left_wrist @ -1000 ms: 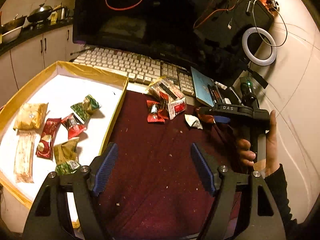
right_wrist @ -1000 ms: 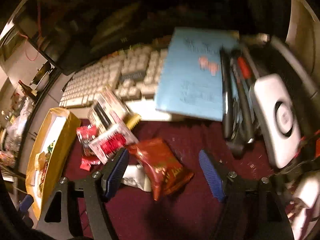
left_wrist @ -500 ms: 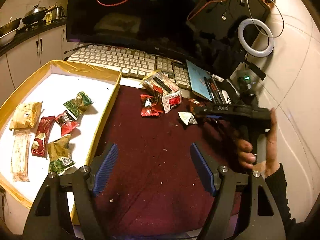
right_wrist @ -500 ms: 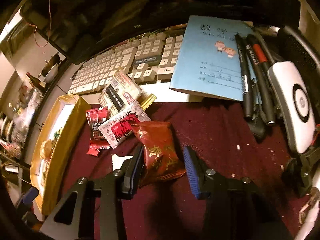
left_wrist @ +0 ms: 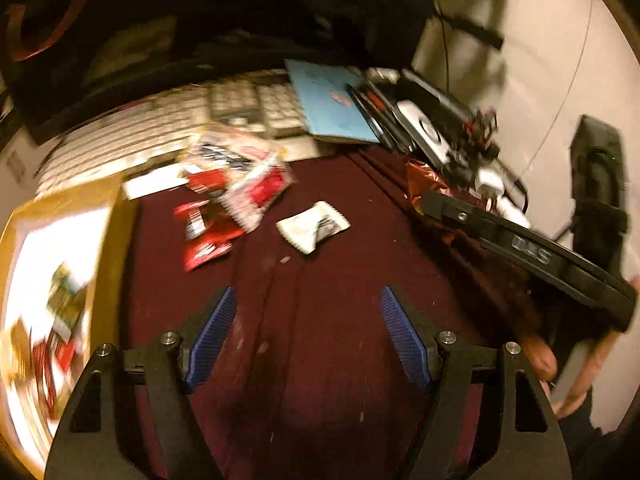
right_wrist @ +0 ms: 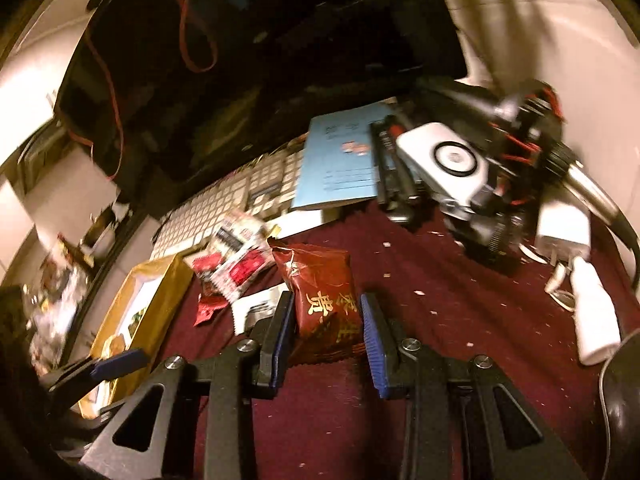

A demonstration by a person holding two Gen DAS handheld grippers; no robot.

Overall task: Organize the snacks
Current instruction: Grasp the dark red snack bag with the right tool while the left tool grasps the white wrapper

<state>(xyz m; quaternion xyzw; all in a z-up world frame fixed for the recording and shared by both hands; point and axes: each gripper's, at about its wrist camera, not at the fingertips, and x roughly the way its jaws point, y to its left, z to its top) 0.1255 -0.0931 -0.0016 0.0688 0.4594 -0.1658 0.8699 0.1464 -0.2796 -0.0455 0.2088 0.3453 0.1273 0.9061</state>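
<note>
My right gripper (right_wrist: 326, 308) is shut on a dark red snack packet with gold writing (right_wrist: 320, 280) and holds it above the maroon cloth (right_wrist: 440, 308). My left gripper (left_wrist: 306, 312) is open and empty over the cloth (left_wrist: 320, 360). A pile of red and white snack packets (left_wrist: 236, 192) and a small white packet (left_wrist: 314, 226) lie ahead of it. The gold-edged box (left_wrist: 116, 256) with several snacks in it is at the left; it also shows in the right wrist view (right_wrist: 160, 292). The right gripper's body (left_wrist: 520, 244) shows at the right of the left wrist view.
A keyboard (right_wrist: 224, 208), a blue notebook (right_wrist: 340, 160), pens and a white device (right_wrist: 444, 164) line the far edge of the cloth. A dark monitor (right_wrist: 240, 60) stands behind them. A white charger and bottle (right_wrist: 592, 312) lie at the right.
My right gripper closed on the dark red packet and lifted it off the cloth. My left gripper swung to the right, towards the snack pile; its view is blurred.
</note>
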